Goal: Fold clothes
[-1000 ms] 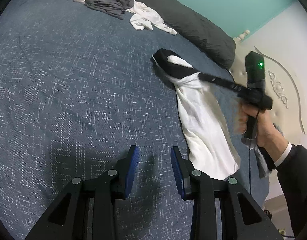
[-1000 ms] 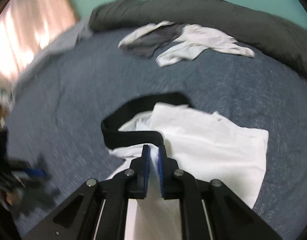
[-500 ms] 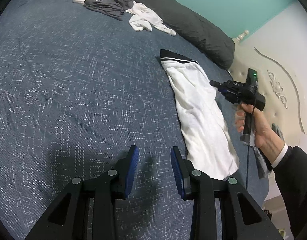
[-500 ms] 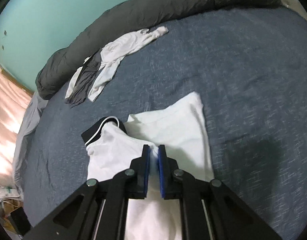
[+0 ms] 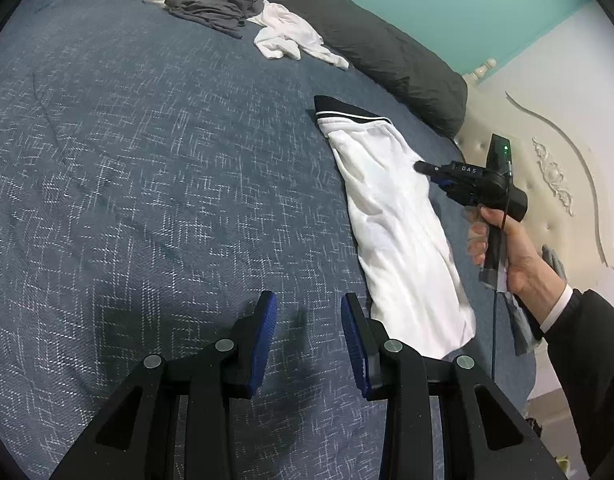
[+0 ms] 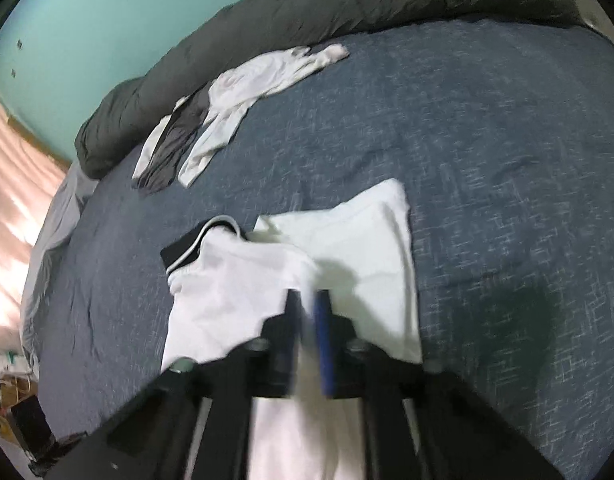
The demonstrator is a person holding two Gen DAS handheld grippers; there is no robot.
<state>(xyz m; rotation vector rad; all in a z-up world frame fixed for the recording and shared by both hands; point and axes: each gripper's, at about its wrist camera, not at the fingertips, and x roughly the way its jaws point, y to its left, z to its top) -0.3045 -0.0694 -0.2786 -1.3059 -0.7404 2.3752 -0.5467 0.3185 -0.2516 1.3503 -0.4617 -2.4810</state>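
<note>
A white garment (image 5: 395, 232) with a black waistband (image 5: 347, 114) lies as a long narrow strip on the blue bedcover (image 5: 147, 160). In the left wrist view my right gripper (image 5: 421, 167), held by a hand (image 5: 519, 256), has its tips at the garment's right edge. Its own view is blurred. There the right gripper (image 6: 309, 296) shows its jaws almost together, low over the white garment (image 6: 235, 288) and pinching white cloth. My left gripper (image 5: 307, 300) hovers open over bare bedcover, left of the garment's near end, with nothing between its fingers.
A heap of white and grey clothes (image 5: 235, 12) lies at the far side of the bed, against a rolled dark duvet (image 5: 387, 56). A cream headboard (image 5: 547, 168) stands to the right. A curtain (image 6: 11, 200) hangs beyond the bed's left edge.
The right gripper swung the lifted waistband end over and down, so the garment now lies flat and narrow. Its view rolled. The left gripper stayed still.
</note>
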